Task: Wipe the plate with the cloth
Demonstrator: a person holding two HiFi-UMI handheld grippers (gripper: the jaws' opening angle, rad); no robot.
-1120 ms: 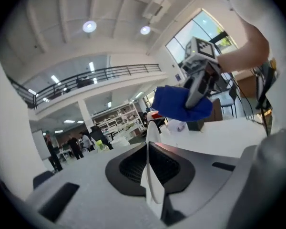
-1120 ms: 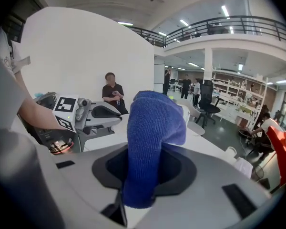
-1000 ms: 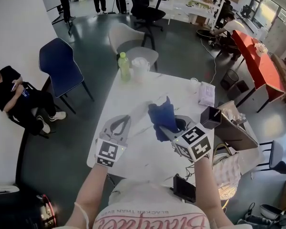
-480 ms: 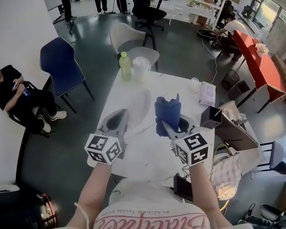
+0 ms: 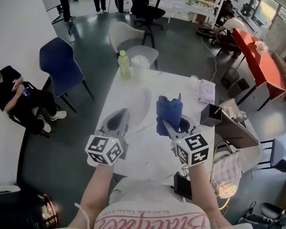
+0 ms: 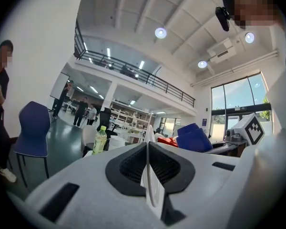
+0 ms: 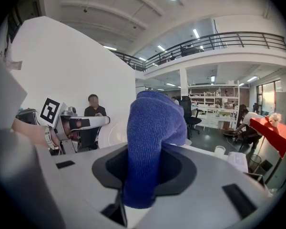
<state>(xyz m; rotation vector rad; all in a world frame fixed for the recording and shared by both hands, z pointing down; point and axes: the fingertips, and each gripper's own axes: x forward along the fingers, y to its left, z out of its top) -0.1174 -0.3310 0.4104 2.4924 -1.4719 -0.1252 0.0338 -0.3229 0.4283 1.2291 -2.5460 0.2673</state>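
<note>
A white plate (image 5: 139, 105) is held up off the white table (image 5: 148, 151), tilted so its face turns toward the cloth. My left gripper (image 5: 120, 117) is shut on the plate's near rim. In the left gripper view the plate (image 6: 150, 185) shows edge-on between the closed jaws of the left gripper (image 6: 148, 149). My right gripper (image 5: 174, 125) is shut on a bunched blue cloth (image 5: 169, 109), which stands up just right of the plate, a small gap apart. In the right gripper view the cloth (image 7: 152, 142) fills the jaws, with the plate (image 7: 115, 130) beyond it.
A green bottle (image 5: 123, 65) and a white container (image 5: 139, 67) stand at the table's far edge. A cup (image 5: 194, 82), a tissue pack (image 5: 206, 92) and a black box (image 5: 210, 117) sit on the right side. A blue chair (image 5: 59, 63) and a seated person (image 5: 9, 92) are on the left.
My left gripper has rolled and risen a little, bringing the plate up on edge. My right gripper has shifted the cloth slightly up and right.
</note>
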